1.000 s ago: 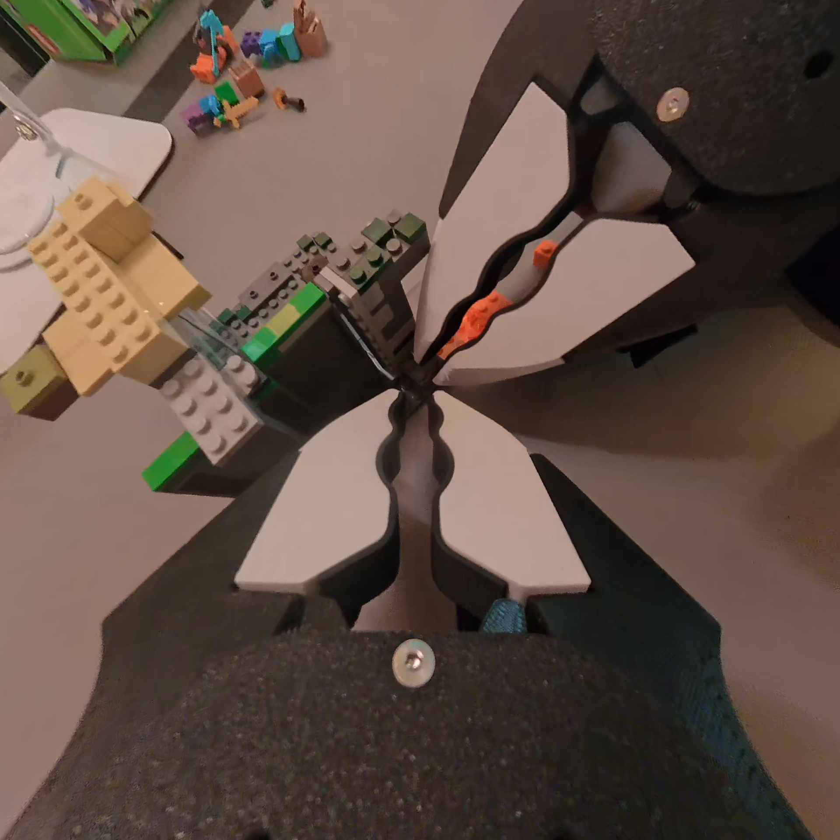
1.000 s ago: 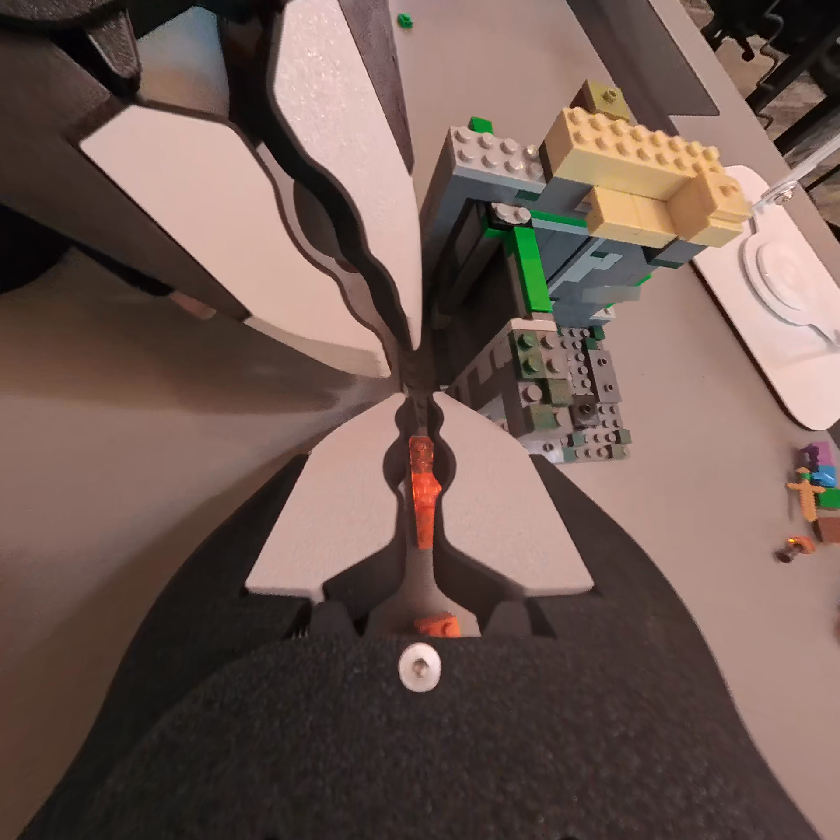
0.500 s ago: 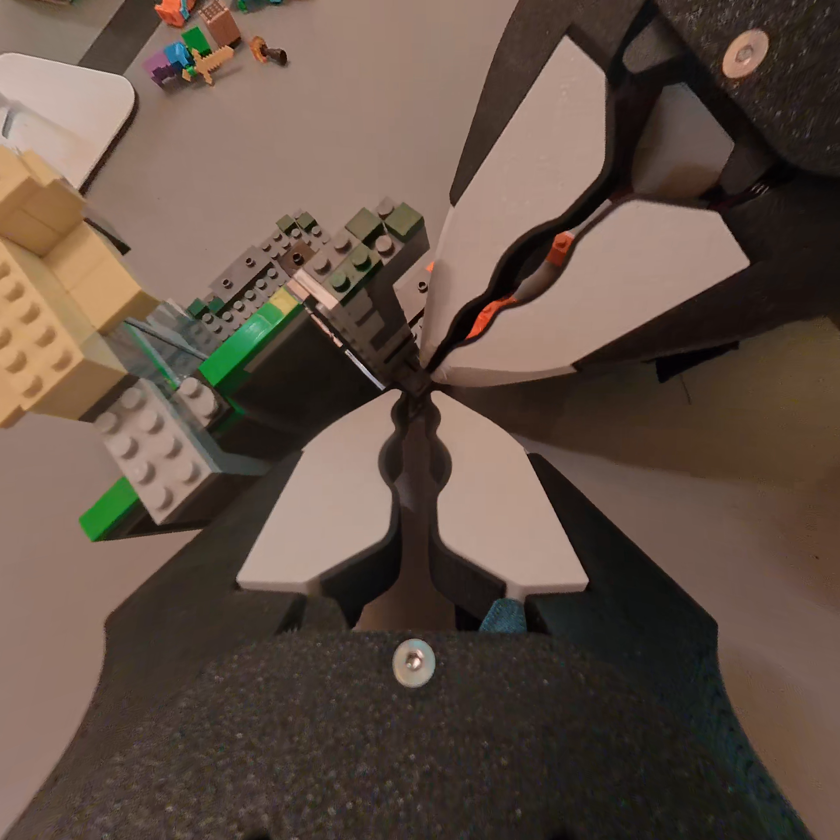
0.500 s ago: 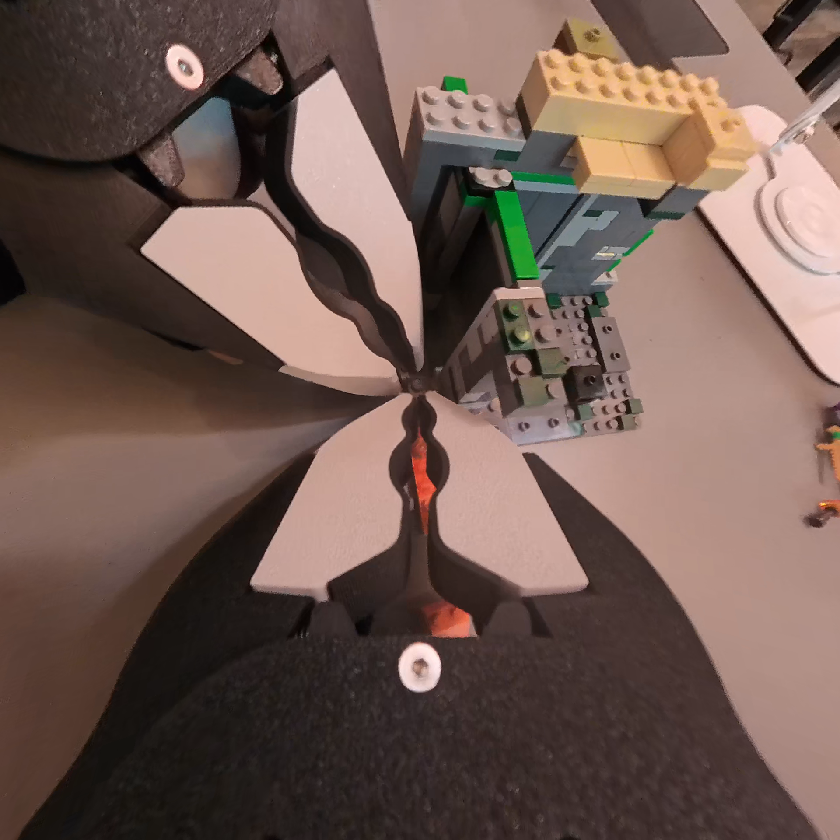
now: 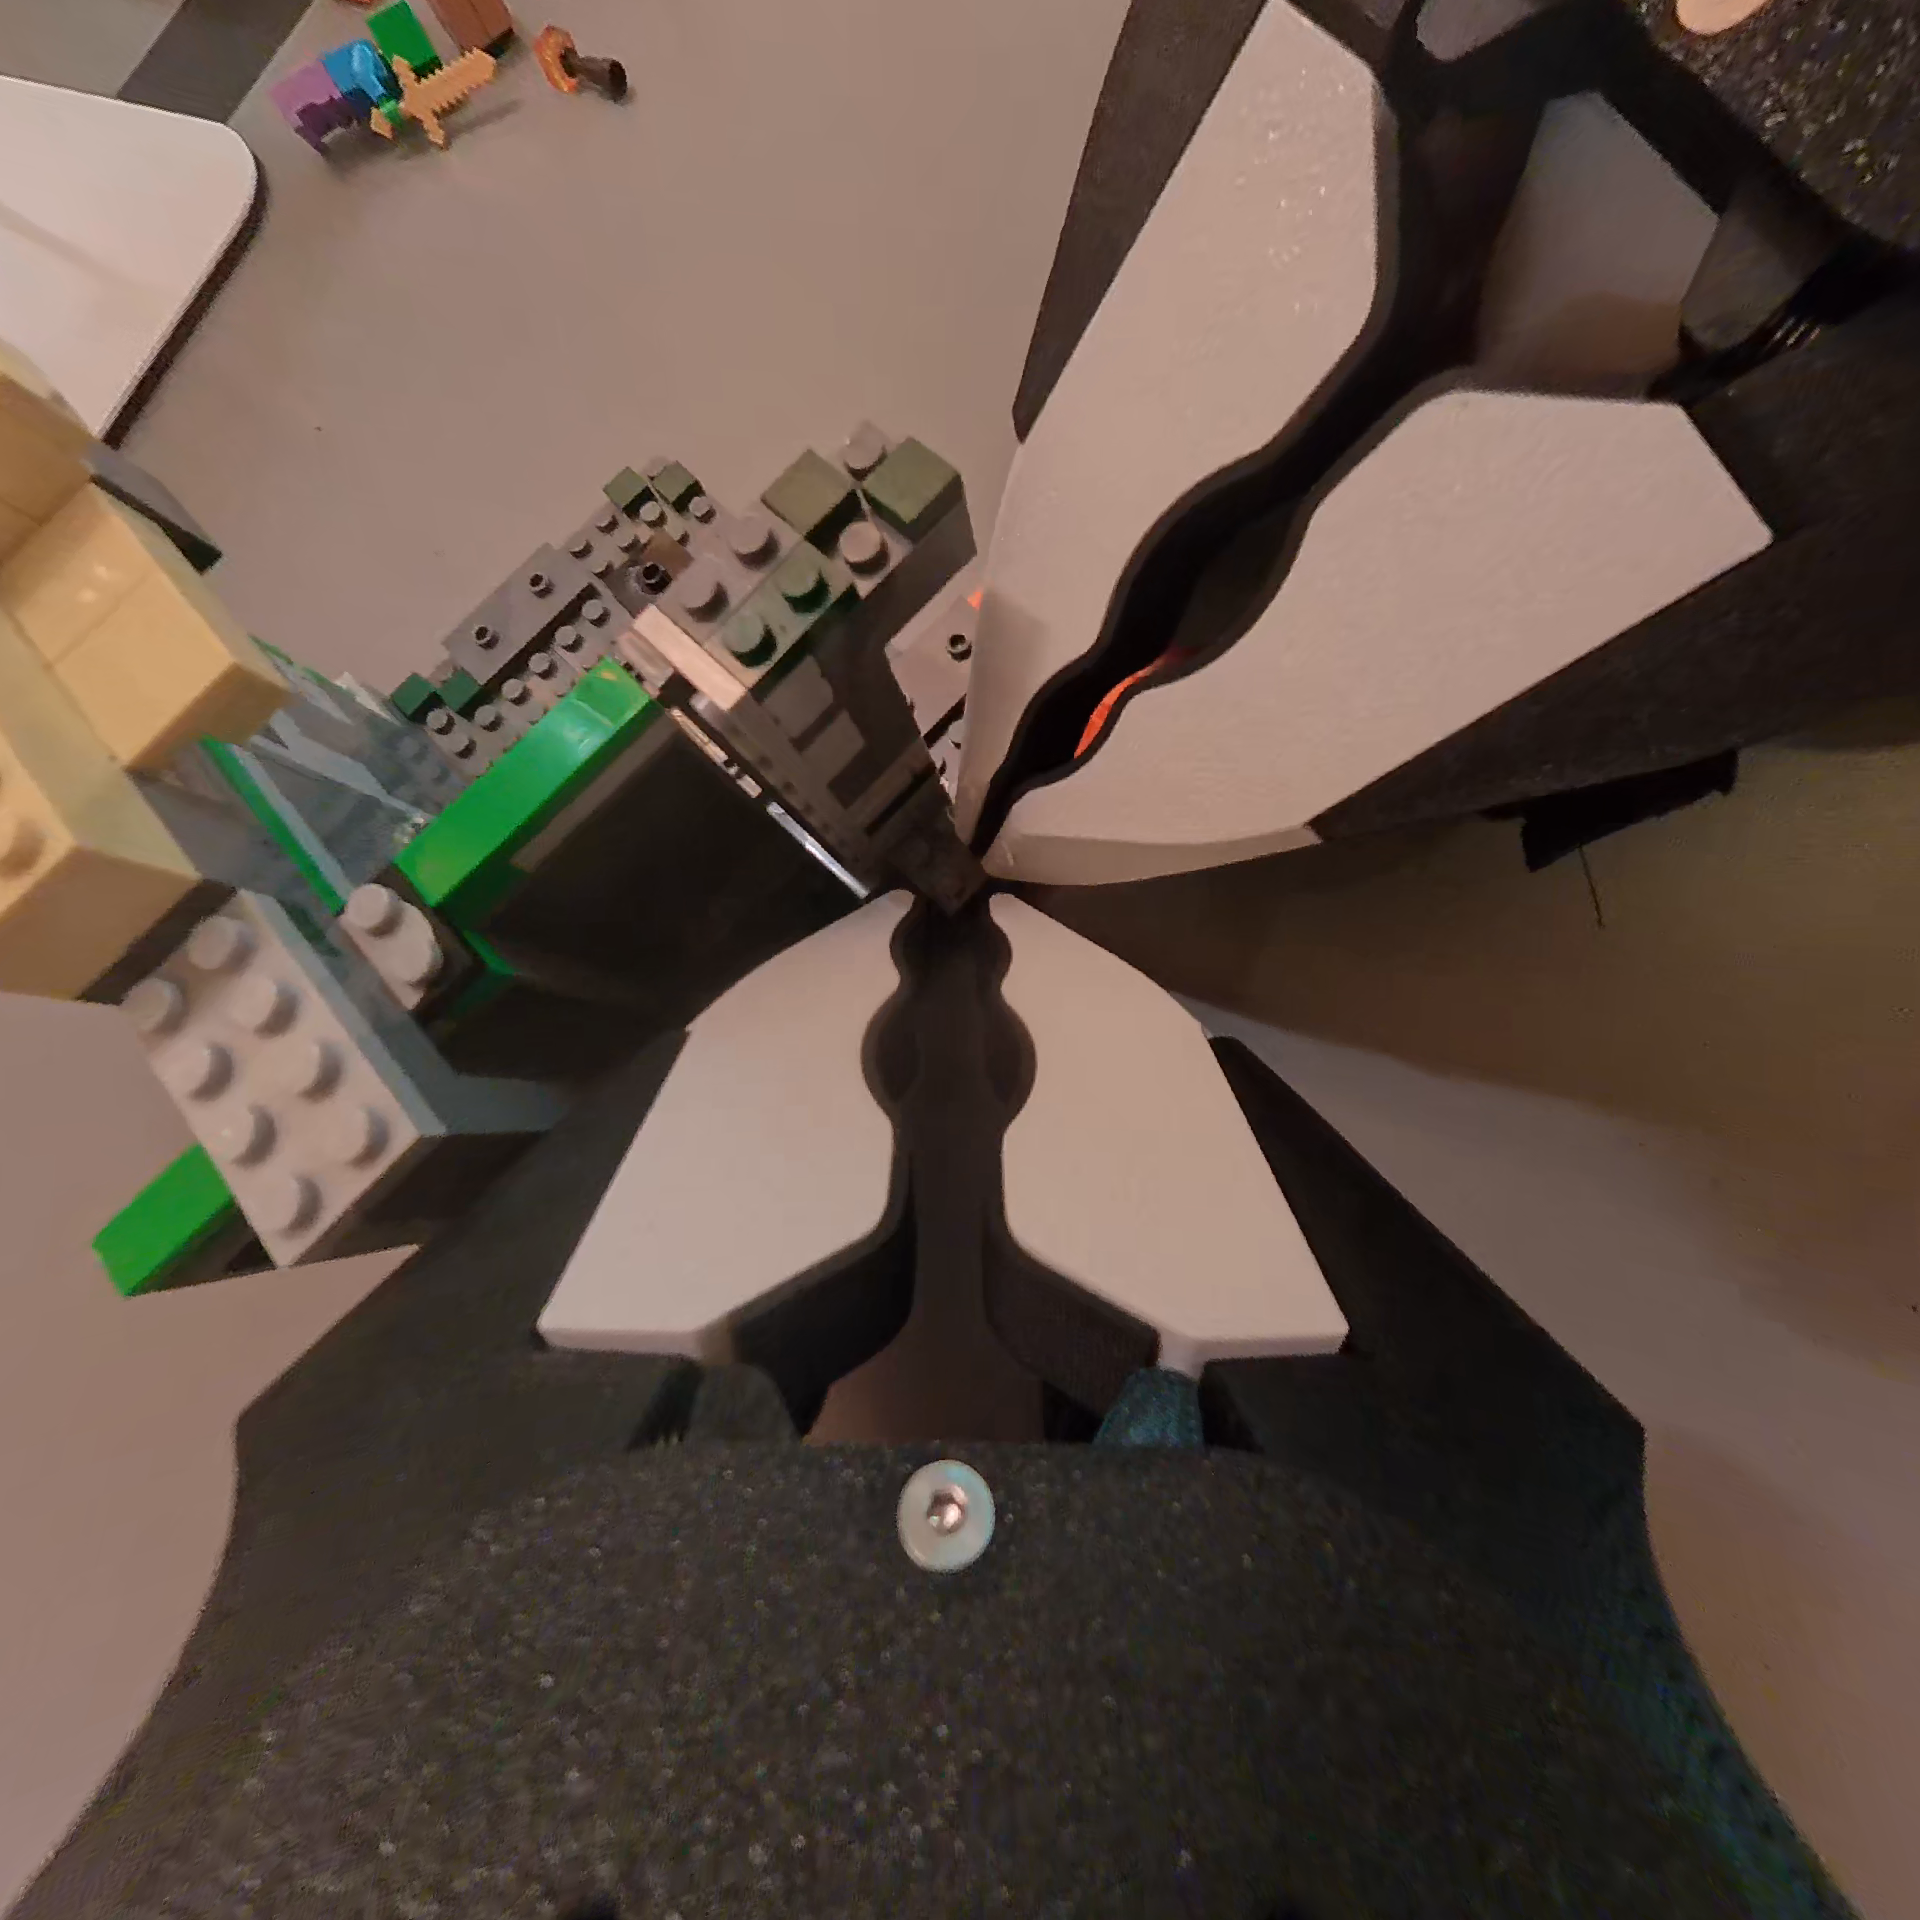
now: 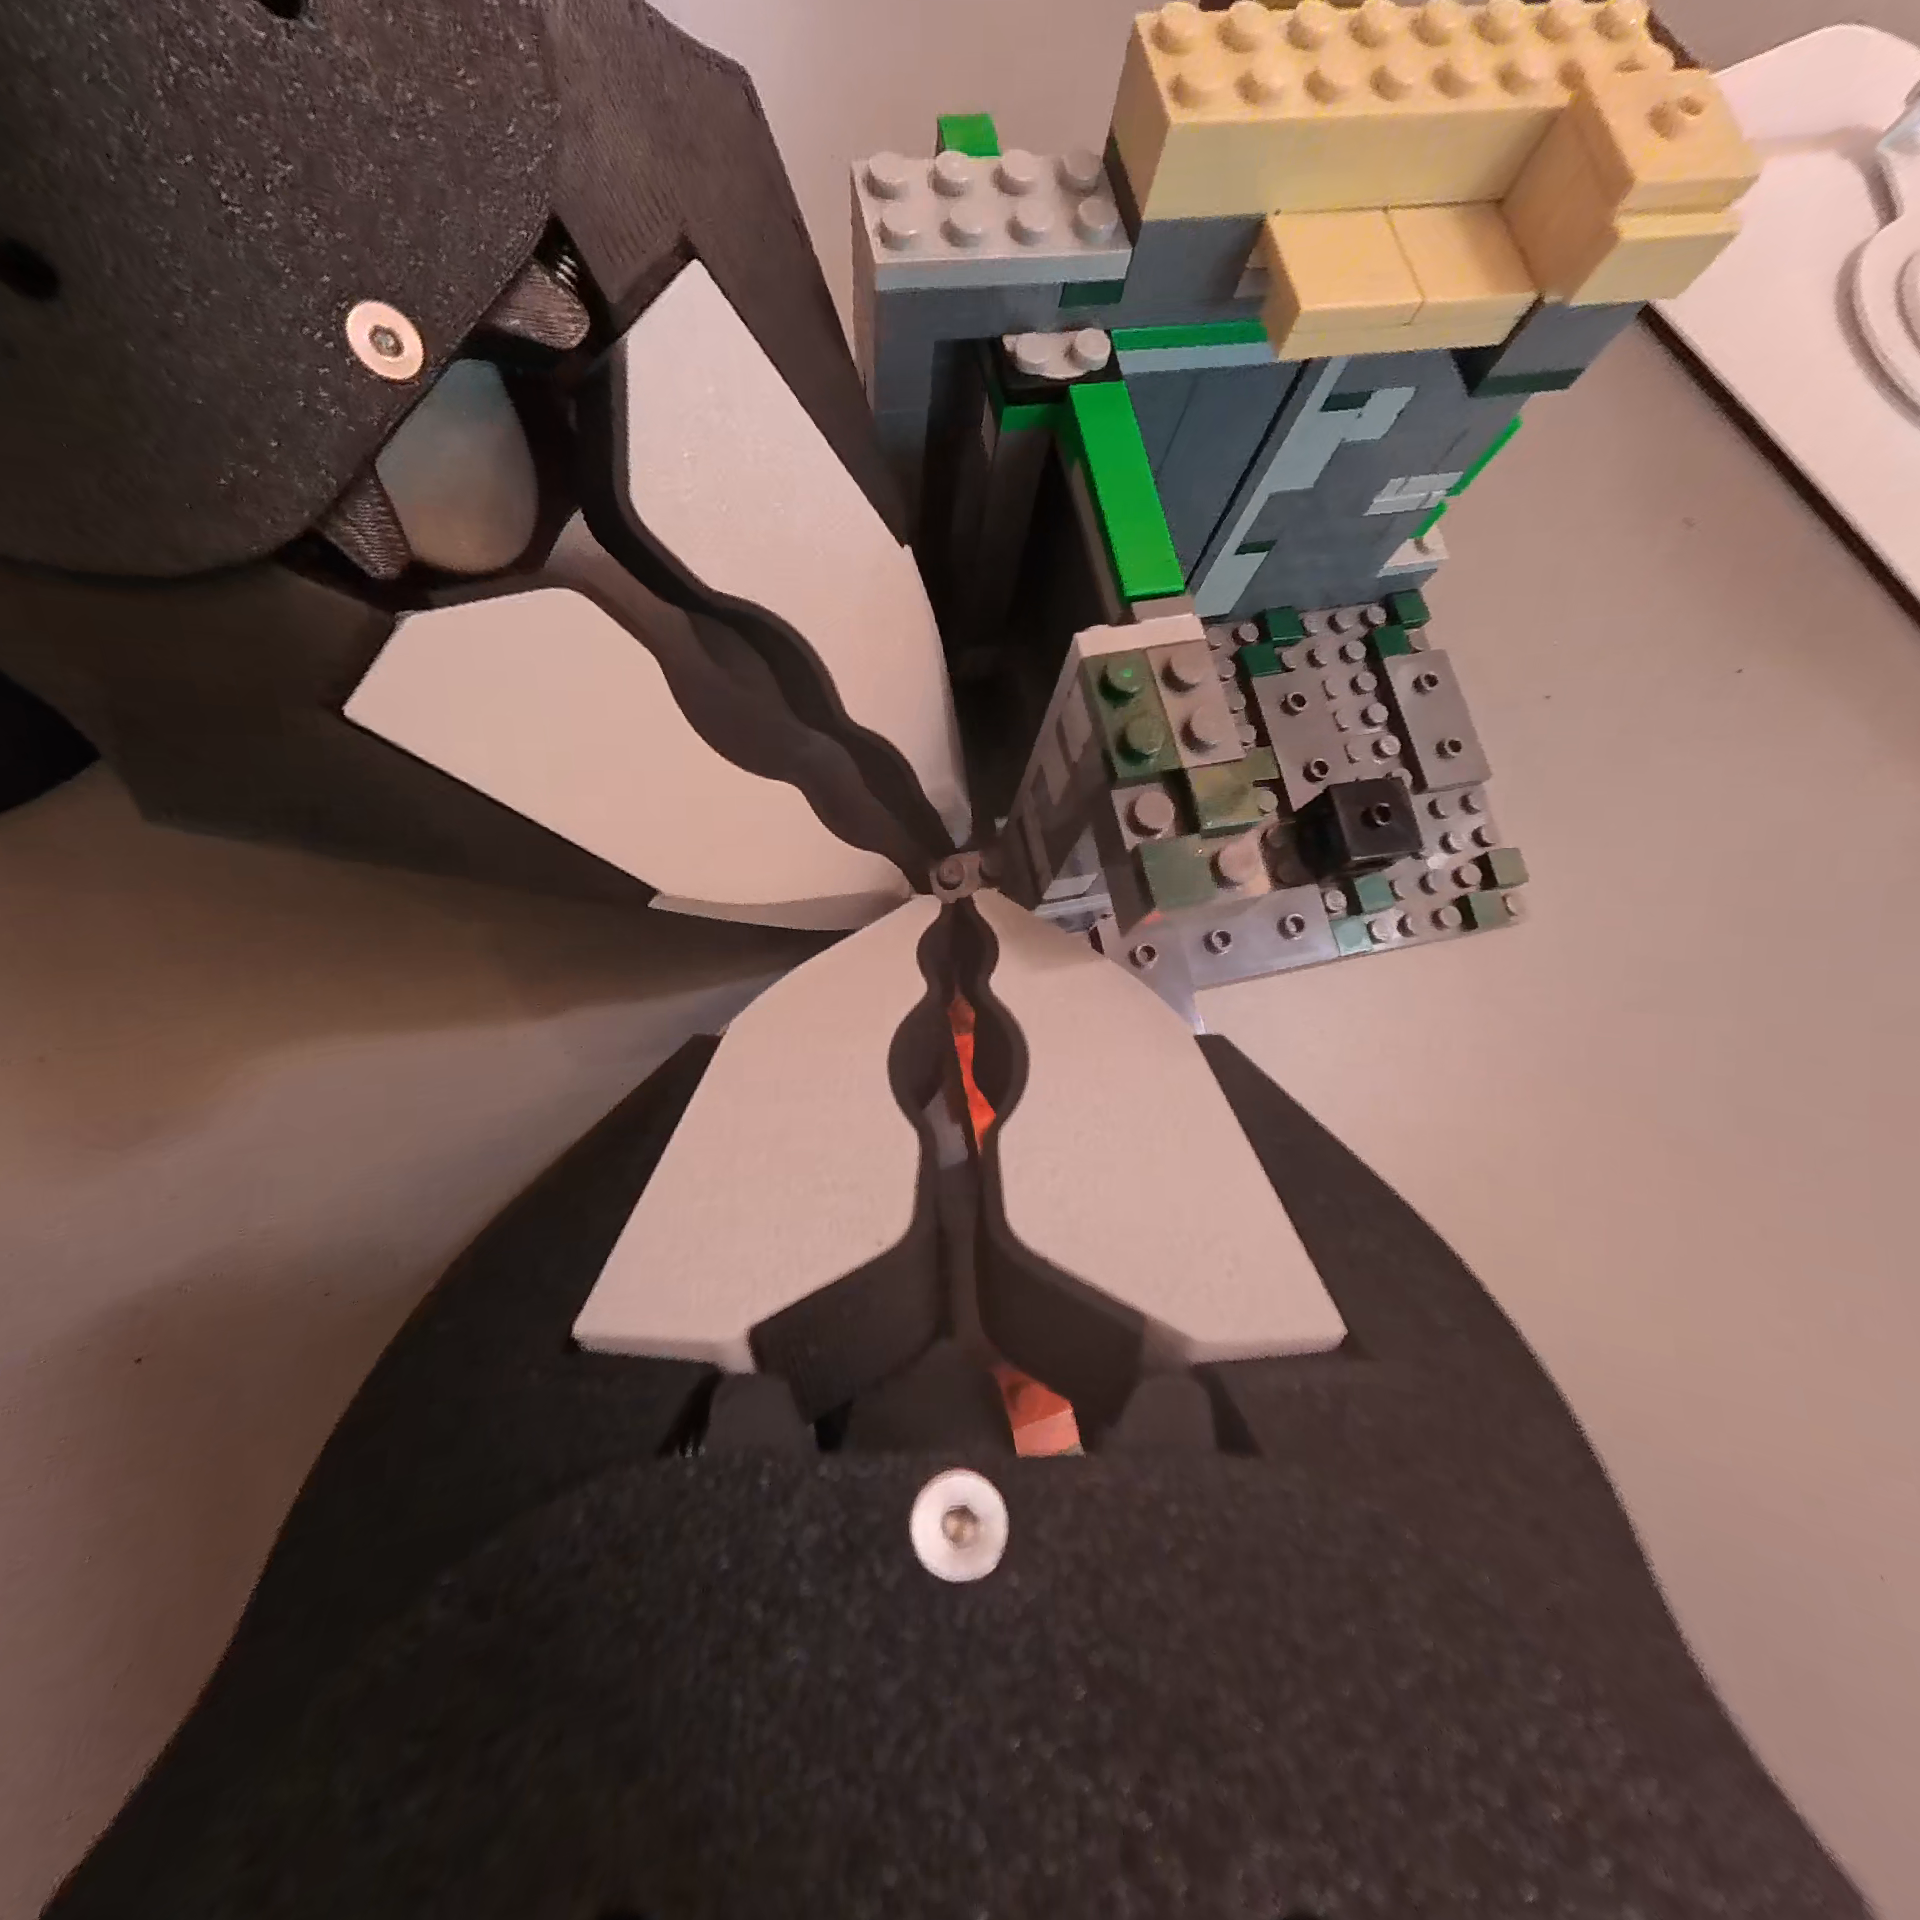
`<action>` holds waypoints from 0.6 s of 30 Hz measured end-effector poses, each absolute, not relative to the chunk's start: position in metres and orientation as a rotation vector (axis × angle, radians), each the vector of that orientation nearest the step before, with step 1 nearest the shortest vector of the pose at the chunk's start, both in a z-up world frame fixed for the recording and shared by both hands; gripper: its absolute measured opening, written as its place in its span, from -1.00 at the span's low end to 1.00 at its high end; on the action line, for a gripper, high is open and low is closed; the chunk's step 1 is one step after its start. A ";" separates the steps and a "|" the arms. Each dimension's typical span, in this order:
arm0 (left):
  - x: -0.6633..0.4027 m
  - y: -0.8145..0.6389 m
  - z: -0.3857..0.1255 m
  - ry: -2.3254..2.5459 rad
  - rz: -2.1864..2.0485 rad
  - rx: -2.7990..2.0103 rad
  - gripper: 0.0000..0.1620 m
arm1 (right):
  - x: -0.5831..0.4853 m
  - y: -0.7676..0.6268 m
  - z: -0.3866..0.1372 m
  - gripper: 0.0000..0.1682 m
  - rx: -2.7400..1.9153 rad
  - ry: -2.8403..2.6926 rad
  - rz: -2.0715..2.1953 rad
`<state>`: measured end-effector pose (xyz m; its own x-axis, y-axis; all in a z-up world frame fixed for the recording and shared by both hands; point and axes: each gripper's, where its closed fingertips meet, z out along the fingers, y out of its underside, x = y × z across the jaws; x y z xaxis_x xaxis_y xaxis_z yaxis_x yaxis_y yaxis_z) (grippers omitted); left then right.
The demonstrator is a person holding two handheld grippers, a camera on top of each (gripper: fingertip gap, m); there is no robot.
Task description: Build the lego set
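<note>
The lego build (image 6: 1195,748) stands on the grey table: a dark grey and green studded tower, a grey-blue wall with green strips, and tan bricks (image 6: 1351,135) on top. It also shows in the left wrist view (image 5: 727,644). My right gripper (image 6: 961,920) is shut on a long orange piece (image 6: 971,1091) that lies between its fingers. My left gripper (image 5: 951,904) is shut, with a small dark grey stud piece (image 6: 956,871) at its tips. The two grippers meet tip to tip at the tower's lower corner. The left gripper shows in the right wrist view (image 6: 940,857).
A white board (image 5: 94,229) lies on the table beyond the build and also shows in the right wrist view (image 6: 1818,312). Several loose coloured lego pieces (image 5: 395,94) lie far off. Bare grey table (image 5: 623,312) surrounds the build. Only a small space, under 4 cm, lies between the two pairs of fingers.
Both grippers have stayed tip to tip and moved in closer to the build, which now looms larger. The orange piece has stayed in the right gripper.
</note>
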<state>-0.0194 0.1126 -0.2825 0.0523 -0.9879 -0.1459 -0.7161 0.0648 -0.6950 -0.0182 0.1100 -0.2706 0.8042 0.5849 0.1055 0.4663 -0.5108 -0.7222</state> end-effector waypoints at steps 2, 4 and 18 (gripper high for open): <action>-0.019 0.113 -0.283 1.722 -0.560 -1.710 -0.90 | -0.018 0.110 -0.271 -1.00 -2.213 -0.783 0.182; -0.019 0.113 -0.283 1.723 -0.552 -1.712 -0.89 | -0.018 0.110 -0.271 -1.00 -2.235 -0.789 0.181; -0.021 0.112 -0.281 1.697 -0.573 -1.718 -0.87 | -0.017 0.107 -0.268 -1.00 -2.160 -0.785 0.134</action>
<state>-0.0207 0.1123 -0.2813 0.0679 -0.9888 -0.1331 -0.7056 0.0468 -0.7070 -0.0166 0.1068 -0.2682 0.8006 0.5767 0.1626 0.4900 -0.4740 -0.7316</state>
